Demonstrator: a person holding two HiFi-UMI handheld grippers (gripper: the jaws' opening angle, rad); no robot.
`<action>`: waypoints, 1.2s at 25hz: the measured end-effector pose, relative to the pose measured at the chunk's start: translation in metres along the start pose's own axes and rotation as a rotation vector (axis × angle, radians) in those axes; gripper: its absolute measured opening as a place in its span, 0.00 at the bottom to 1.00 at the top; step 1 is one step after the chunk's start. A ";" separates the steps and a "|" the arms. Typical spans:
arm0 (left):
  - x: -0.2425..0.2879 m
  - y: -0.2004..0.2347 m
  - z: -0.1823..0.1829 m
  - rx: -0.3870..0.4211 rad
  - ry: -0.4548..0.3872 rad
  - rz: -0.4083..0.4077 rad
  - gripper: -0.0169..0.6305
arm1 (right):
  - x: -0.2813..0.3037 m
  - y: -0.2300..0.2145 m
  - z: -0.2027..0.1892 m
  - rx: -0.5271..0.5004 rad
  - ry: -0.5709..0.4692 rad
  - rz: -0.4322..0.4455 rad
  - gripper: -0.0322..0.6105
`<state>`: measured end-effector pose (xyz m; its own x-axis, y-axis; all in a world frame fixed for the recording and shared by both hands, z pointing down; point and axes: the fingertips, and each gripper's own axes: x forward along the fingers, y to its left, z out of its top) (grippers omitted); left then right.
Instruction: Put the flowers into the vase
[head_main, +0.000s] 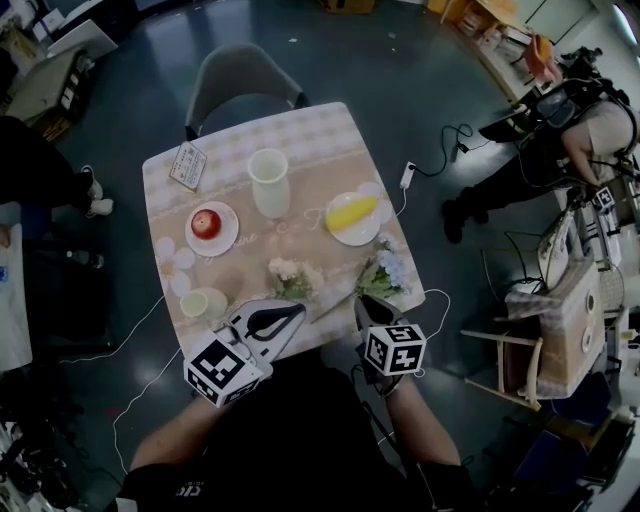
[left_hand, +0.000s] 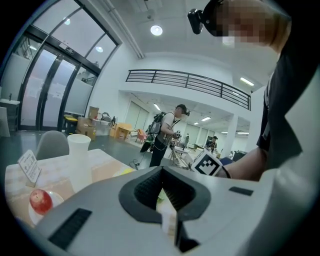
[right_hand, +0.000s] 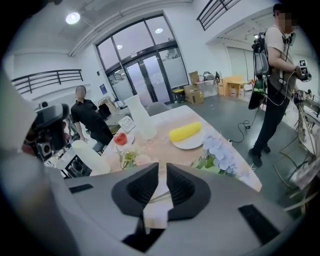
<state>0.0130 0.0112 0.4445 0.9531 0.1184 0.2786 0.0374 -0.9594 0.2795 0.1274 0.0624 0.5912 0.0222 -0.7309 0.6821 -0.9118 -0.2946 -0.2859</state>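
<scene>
Left gripper (head_main: 285, 315), jaws pressed together and empty, noses toward the cream flowers (head_main: 290, 275) lying at the table's (head_main: 330, 140) 6 o'clock. The vase (head_main: 268, 180) stands upright at 12 o'clock, mouth free for stems. Blue flowers (head_main: 388, 272) lie at 4 o'clock. The right gripper (head_main: 368, 303), jaws nearly together, angles down over their stem, probably gripping nothing.

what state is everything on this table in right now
vase: upright, no flowers in it
white flowers: lying on the table
blue flowers: lying on the table
apple: on its plate
left claw: shut
right claw: shut
</scene>
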 end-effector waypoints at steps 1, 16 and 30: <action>0.005 0.000 0.000 0.006 0.010 -0.003 0.04 | -0.001 -0.001 0.001 0.000 -0.002 0.000 0.10; 0.086 -0.010 -0.045 0.021 0.147 -0.075 0.04 | -0.059 -0.002 0.034 0.056 -0.252 0.048 0.10; 0.126 -0.010 -0.066 0.059 0.198 -0.081 0.04 | -0.154 0.045 0.116 -0.070 -0.583 0.094 0.09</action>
<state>0.1125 0.0522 0.5375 0.8689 0.2385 0.4338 0.1348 -0.9572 0.2562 0.1311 0.0900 0.3952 0.1433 -0.9753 0.1683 -0.9452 -0.1853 -0.2690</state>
